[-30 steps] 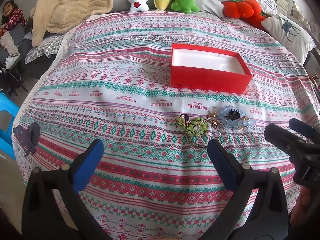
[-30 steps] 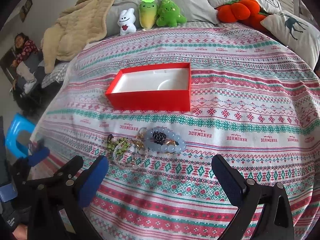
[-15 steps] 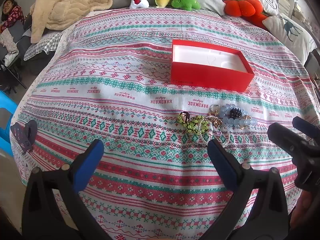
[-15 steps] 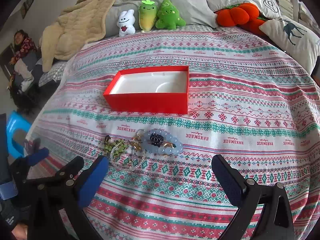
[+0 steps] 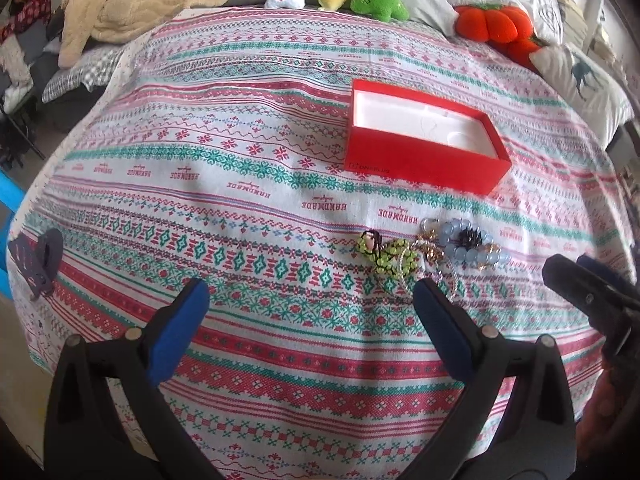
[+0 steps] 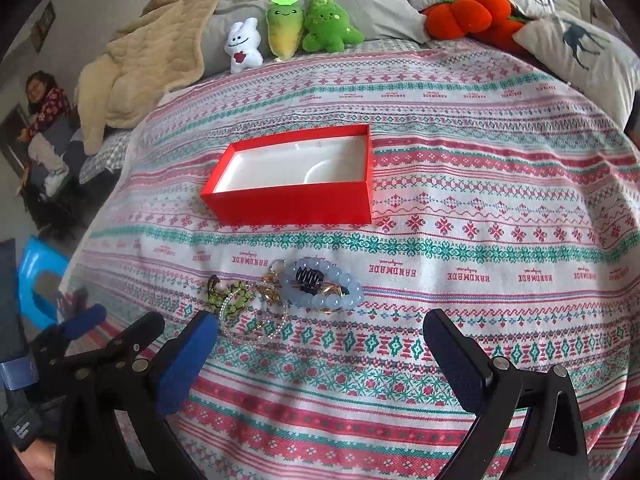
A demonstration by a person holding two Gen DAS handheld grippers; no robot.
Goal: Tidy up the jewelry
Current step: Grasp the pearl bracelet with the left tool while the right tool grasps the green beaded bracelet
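An open red box point(image 5: 424, 160) with a white empty inside lies on the patterned bedspread; it also shows in the right wrist view point(image 6: 296, 204). In front of it lies a heap of jewelry: a pale blue bead bracelet point(image 6: 340, 294) with a black hair claw point(image 6: 307, 276) inside it, a green beaded piece point(image 5: 386, 256), a gold chain point(image 6: 269, 288) and a clear bead strand point(image 6: 256, 328). My left gripper point(image 5: 308, 300) is open and empty, just short of the heap. My right gripper point(image 6: 320, 332) is open and empty, just before the heap.
Plush toys point(image 6: 296, 32), an orange pumpkin cushion point(image 6: 464, 10), pillows point(image 5: 580, 76) and a beige blanket point(image 5: 132, 0) lie at the head of the bed. A dark heart-shaped object point(image 5: 36, 260) lies at the left edge. A person point(image 6: 44, 108) sits at far left.
Both grippers have moved forward a little towards the jewelry heap and the box. Both stay open. Nothing on the bed has moved.
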